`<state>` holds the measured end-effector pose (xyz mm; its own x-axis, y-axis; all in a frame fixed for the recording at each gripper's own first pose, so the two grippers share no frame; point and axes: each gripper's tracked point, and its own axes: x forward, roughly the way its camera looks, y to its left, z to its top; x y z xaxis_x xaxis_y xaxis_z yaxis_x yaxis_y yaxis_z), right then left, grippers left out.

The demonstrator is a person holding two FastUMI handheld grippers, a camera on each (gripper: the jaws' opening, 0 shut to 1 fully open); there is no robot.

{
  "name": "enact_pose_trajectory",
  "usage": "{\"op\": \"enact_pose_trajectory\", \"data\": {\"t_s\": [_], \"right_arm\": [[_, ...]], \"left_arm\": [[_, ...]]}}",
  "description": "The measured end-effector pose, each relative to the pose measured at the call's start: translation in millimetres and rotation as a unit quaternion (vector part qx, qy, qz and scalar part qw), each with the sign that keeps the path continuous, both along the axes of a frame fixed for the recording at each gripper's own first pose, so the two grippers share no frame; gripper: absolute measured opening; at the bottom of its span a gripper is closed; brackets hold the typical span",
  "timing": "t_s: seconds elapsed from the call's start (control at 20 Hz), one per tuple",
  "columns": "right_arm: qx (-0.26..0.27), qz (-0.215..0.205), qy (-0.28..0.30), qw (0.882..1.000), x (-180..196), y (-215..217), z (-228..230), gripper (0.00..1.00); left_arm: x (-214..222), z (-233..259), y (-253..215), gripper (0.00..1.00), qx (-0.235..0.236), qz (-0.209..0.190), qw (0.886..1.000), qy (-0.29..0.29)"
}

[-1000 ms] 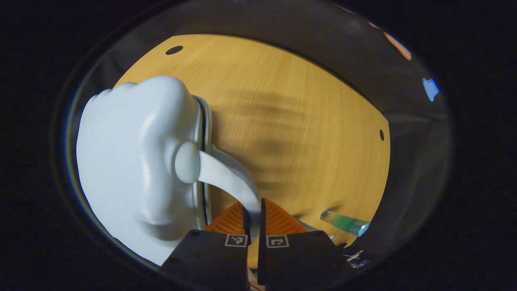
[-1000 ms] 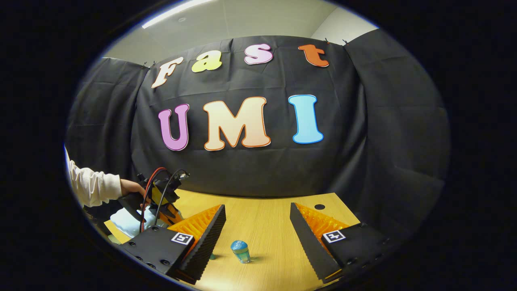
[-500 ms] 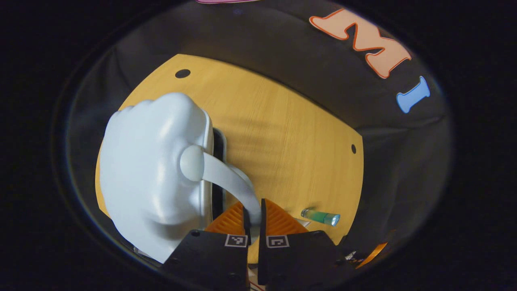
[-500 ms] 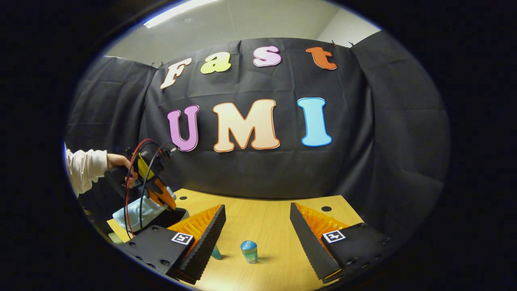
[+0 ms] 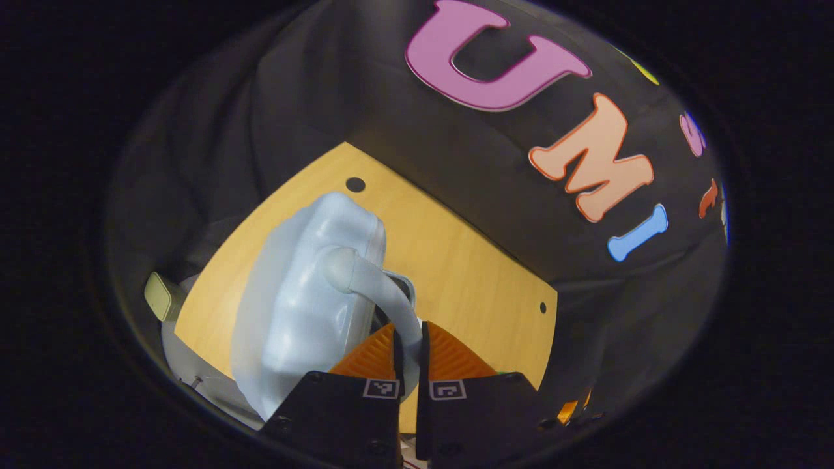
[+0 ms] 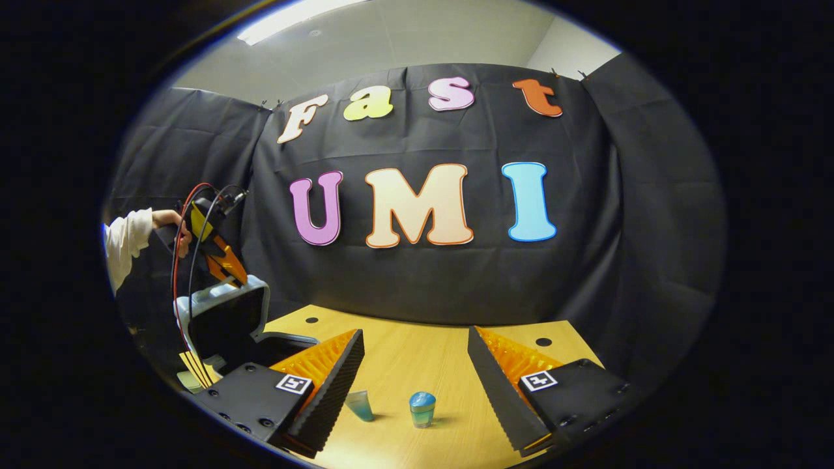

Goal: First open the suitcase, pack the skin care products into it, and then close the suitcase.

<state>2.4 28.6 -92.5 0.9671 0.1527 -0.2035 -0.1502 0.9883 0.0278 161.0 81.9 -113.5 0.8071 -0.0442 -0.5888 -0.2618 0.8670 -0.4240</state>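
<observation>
Suitcase lid up at the table's left end, my left hand-held gripper (image 5: 408,348) pinching its handle (image 5: 381,293).

In the left gripper view the pale blue suitcase (image 5: 296,312) fills the lower left, its raised lid just short of the table (image 5: 456,260) edge there, with bare wood to the right as far as the far edge and the small hole at right. In the right gripper view my right hand-held gripper (image 6: 415,365) is spread wide at bottom centre, holding nothing; a capped blue-green bottle (image 6: 422,409) stands between its fingers and a small tube (image 6: 359,404) stands just left of it, beside the left finger. At left the lid stands upright, my other hand (image 6: 171,225) above it.
</observation>
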Motion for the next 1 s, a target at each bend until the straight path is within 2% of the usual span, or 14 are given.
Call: {"op": "enact_pose_trajectory", "data": {"t_s": [0.05, 0.25, 0.45, 0.5, 0.6, 0.8, 0.9, 1.0], "right_arm": [[-0.002, 0.004, 0.0, 1.0, 0, 4, 0, 1.0], [-0.013, 0.016, 0.002, 1.0, 2, 19, -2, 1.0], [-0.013, 0.019, 0.006, 1.0, 4, 33, -6, 1.0], [-0.01, 0.019, 0.008, 1.0, 5, 36, -8, 1.0], [-0.004, 0.02, 0.012, 1.0, 7, 44, -8, 1.0], [-0.007, 0.017, 0.014, 1.0, 13, 59, -7, 1.0], [-0.017, 0.017, 0.021, 0.999, 14, 65, -13, 1.0], [-0.029, 0.015, 0.032, 0.999, 16, 70, -21, 1.0]], "left_arm": [[1, 3, 11, 0.02, 0.003, 0.014, 1.0, -0.009], [-4, 4, 54, 0.02, 0.026, 0.07, 0.997, -0.028], [-12, -5, 114, 0.02, 0.058, 0.131, 0.989, -0.031], [-15, -8, 129, 0.0, 0.059, 0.145, 0.987, -0.029], [-19, -24, 155, 0.02, 0.053, 0.169, 0.984, -0.018], [-43, -75, 208, 0.02, -0.013, 0.207, 0.978, 0.003], [-51, -103, 229, 0.02, -0.059, 0.215, 0.975, 0.0], [-57, -132, 244, 0.02, -0.083, 0.22, 0.972, -0.002]]}}
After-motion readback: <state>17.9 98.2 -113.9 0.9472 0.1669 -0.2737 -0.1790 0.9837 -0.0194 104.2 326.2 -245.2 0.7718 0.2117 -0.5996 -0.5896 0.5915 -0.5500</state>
